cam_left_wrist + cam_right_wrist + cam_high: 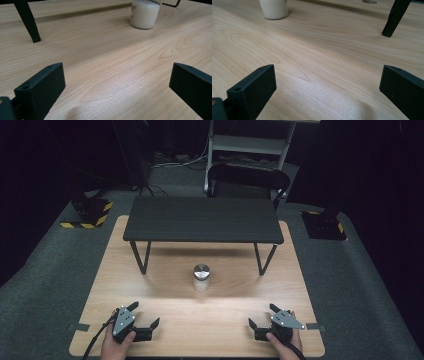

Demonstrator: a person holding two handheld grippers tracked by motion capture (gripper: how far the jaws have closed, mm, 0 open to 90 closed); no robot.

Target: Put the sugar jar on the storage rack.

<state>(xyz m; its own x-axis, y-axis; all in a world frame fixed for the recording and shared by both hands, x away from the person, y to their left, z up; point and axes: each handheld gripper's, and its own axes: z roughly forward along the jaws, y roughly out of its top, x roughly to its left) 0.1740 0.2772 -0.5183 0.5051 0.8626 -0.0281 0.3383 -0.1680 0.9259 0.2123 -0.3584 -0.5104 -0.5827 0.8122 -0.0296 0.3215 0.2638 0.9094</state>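
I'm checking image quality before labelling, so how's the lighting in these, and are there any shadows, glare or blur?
High view: dim, dark surroundings, the wooden table evenly lit, soft shadow under the black shelf, slightly soft focus. Left gripper view: pale sheen on the wood between the open jaws, the jar cut off at the top. Right gripper view: similar sheen, the near jaws slightly blurred.

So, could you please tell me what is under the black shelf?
Under the shelf lie bare wooden table and the shelf's shadow, between its black legs. The jar stands just in front, not beneath. The strip further back is hidden by the shelf top.
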